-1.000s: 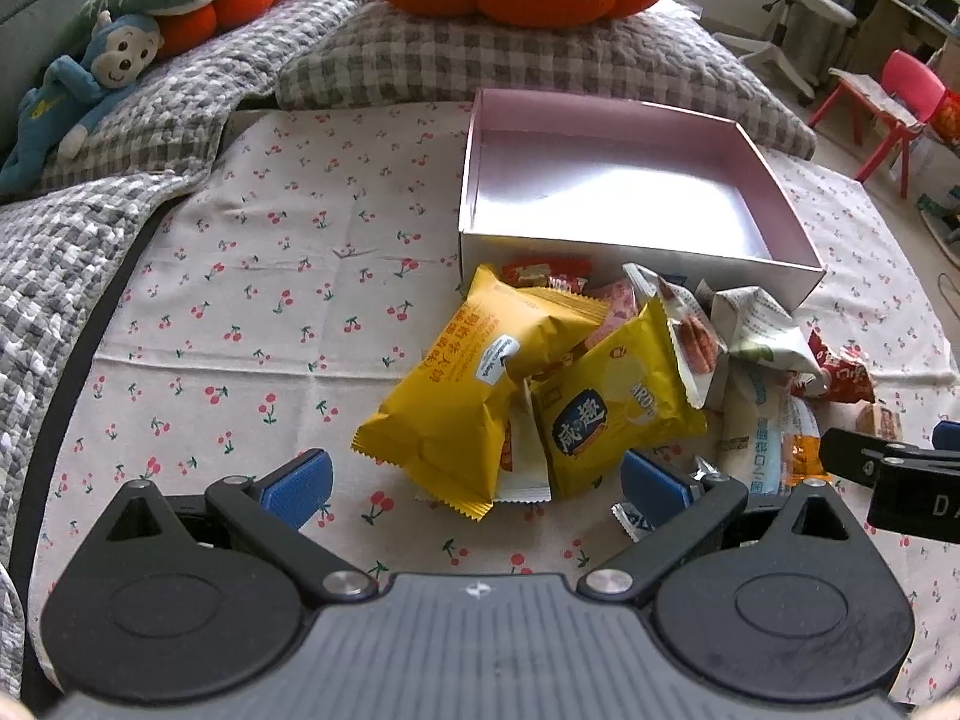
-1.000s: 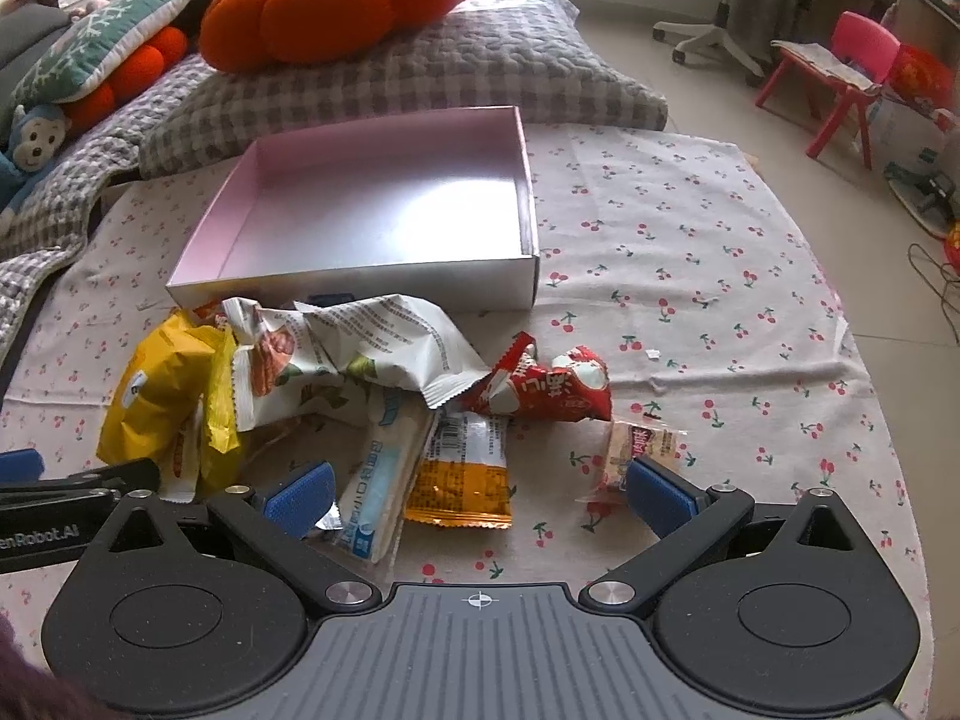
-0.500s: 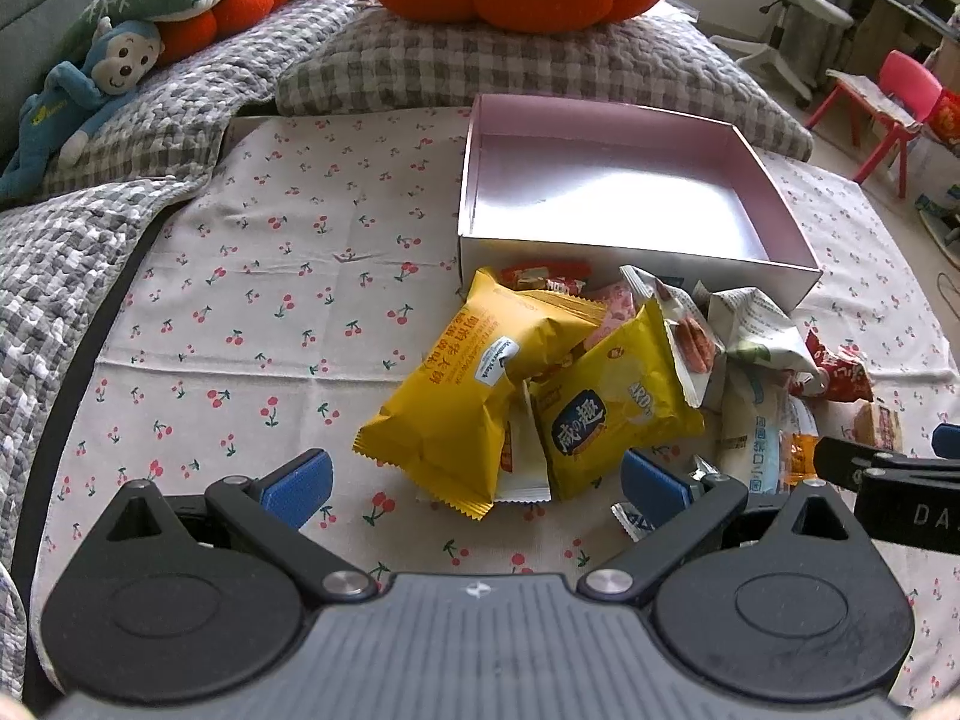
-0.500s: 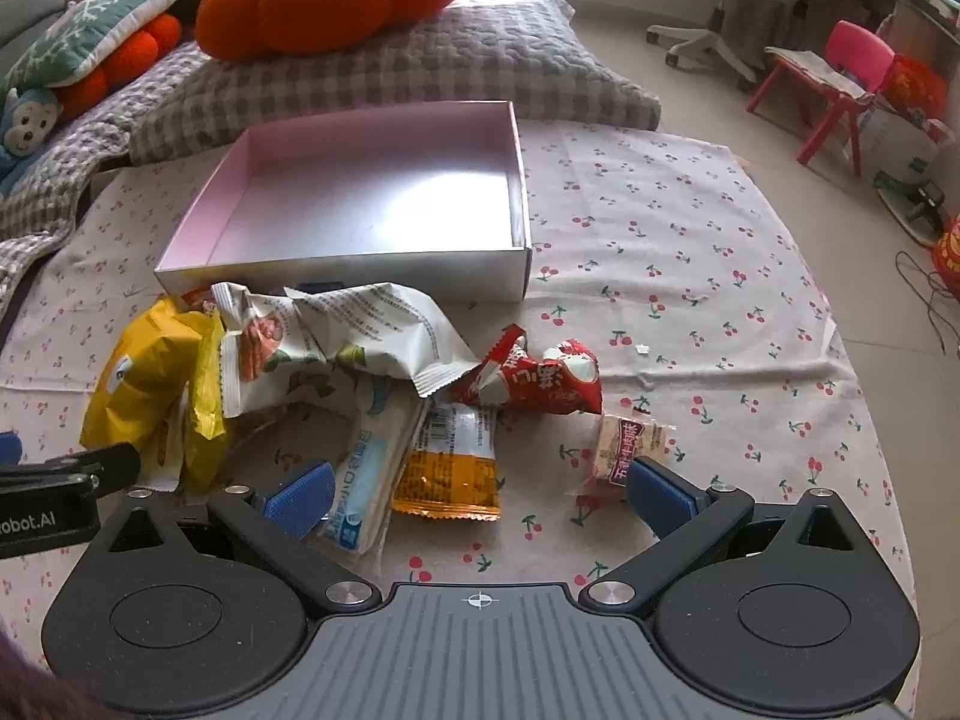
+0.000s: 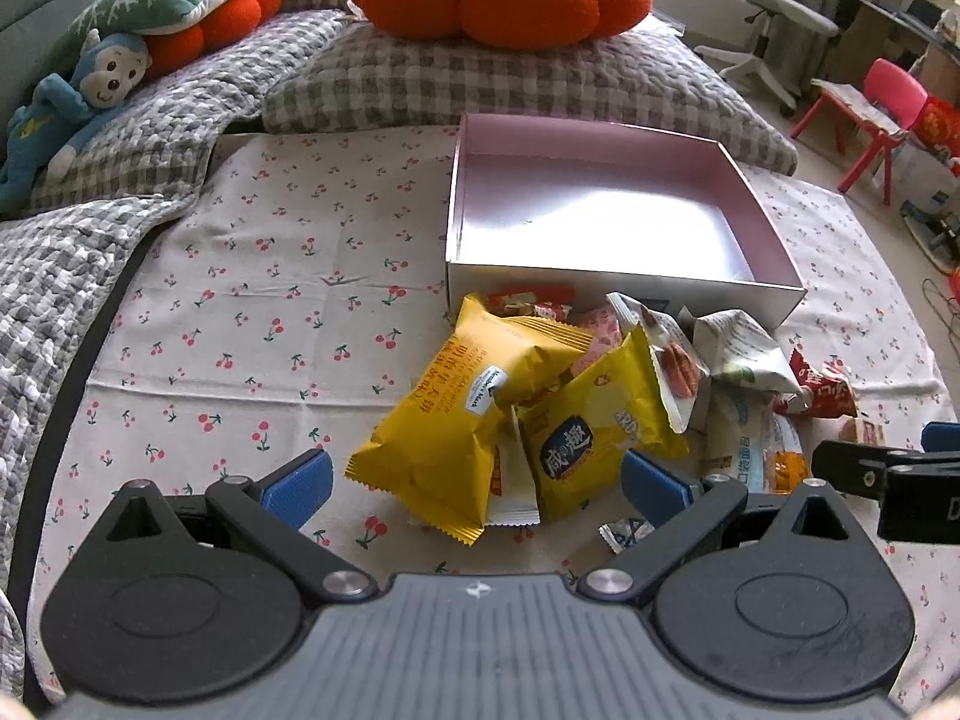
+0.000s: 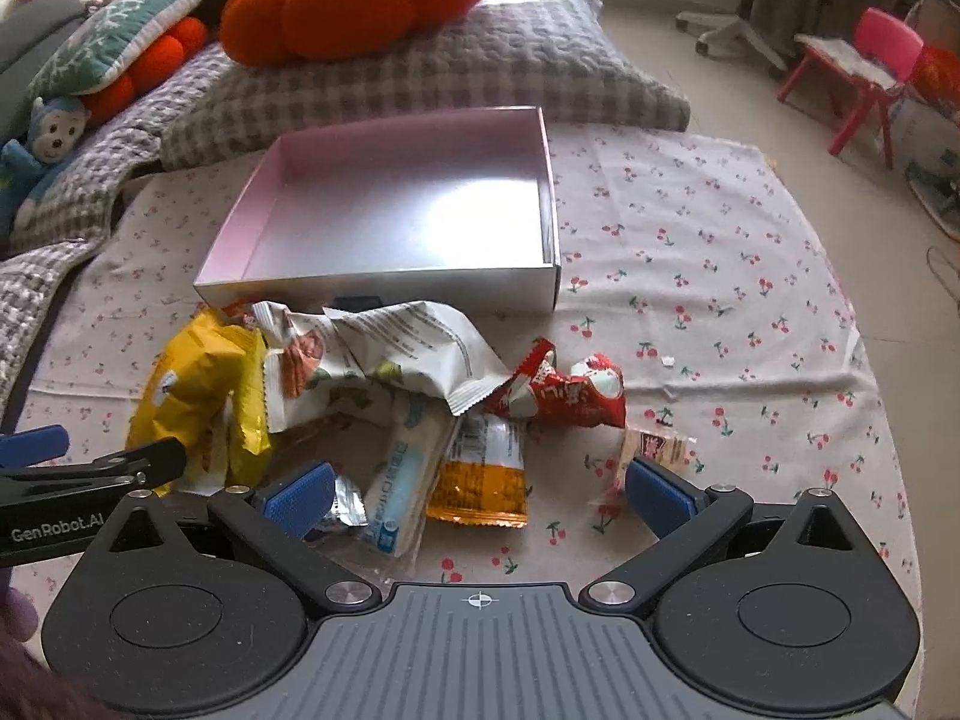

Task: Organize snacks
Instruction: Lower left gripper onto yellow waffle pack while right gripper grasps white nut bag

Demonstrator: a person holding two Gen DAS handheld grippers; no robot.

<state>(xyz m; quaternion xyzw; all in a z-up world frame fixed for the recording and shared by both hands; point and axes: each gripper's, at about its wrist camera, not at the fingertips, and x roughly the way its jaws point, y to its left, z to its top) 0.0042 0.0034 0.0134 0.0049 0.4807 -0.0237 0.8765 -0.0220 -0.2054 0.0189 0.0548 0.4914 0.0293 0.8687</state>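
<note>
The snack pile (image 5: 576, 414) lies on the cherry-print cloth (image 5: 252, 312), touching the near wall of the empty pink box (image 5: 606, 222). A good first pick is probably the top yellow packet (image 5: 462, 420), pinched across its puffy middle. It sits at twelve o'clock from the left gripper (image 5: 474, 480), which gapes wide, holding nothing. The right gripper (image 6: 480, 489), equally spread and empty, hovers over the orange packet (image 6: 483, 468).

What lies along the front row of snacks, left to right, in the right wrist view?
Yellow packets → white-and-blue bar → orange-bottomed packet → red wrapper → small clear-wrapped snack.
</note>
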